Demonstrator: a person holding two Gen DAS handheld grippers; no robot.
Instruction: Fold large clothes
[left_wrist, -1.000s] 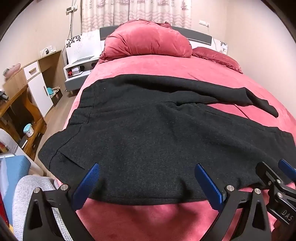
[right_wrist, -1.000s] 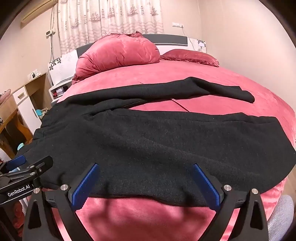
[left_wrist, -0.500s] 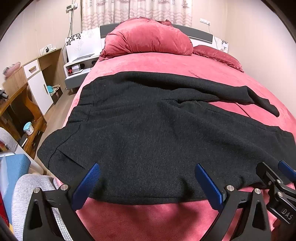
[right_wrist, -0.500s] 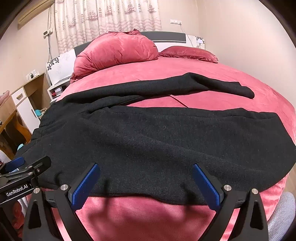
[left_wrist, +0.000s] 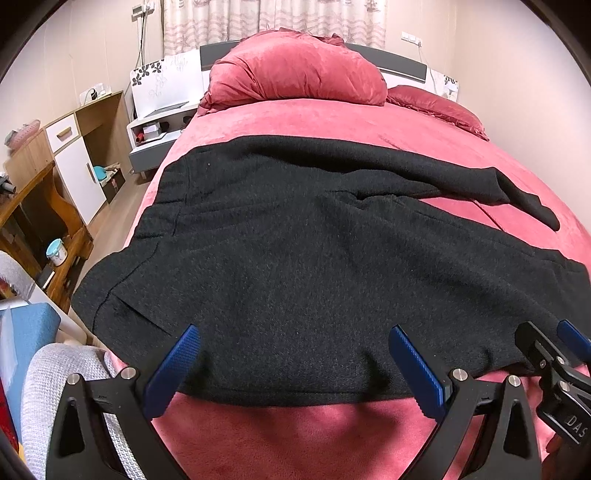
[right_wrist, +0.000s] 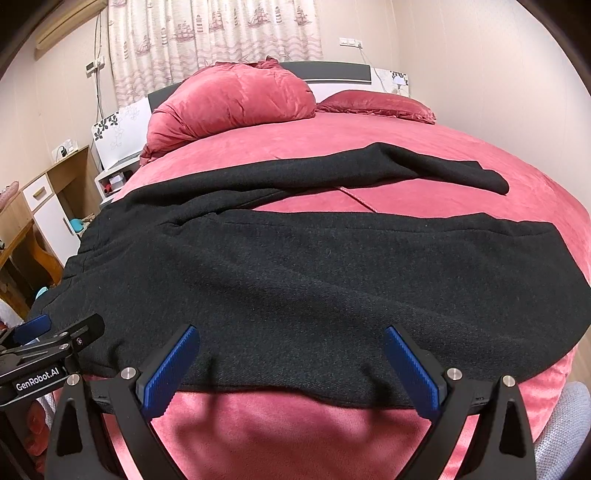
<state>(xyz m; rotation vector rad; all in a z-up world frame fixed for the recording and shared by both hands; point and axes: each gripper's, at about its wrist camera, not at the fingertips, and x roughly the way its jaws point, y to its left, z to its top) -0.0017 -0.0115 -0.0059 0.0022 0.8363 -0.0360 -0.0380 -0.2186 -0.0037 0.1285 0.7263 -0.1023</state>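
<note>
Pink bedding covers the bed (left_wrist: 332, 122), with a bundled quilt (left_wrist: 295, 70) and a pillow (left_wrist: 439, 105) at its head. Across it lies a black coat (left_wrist: 314, 258), one sleeve (right_wrist: 424, 168) stretched toward the far side. Both the left gripper (left_wrist: 295, 363) and the right gripper (right_wrist: 290, 363) hover over its near hem, jaws wide apart, holding nothing. Wooden cabinets (left_wrist: 74, 155) stand beside the bed.

A bedroom with pale pink walls (left_wrist: 517, 74). Patterned curtains (left_wrist: 273, 18) hang behind the dark headboard (left_wrist: 399, 61). The bed (left_wrist: 332, 122) has a red cover and red pillows (left_wrist: 295, 70). Left of it stand a white nightstand (left_wrist: 155, 129), a wooden cabinet (left_wrist: 85, 147) and a wooden floor (left_wrist: 118, 210).
</note>
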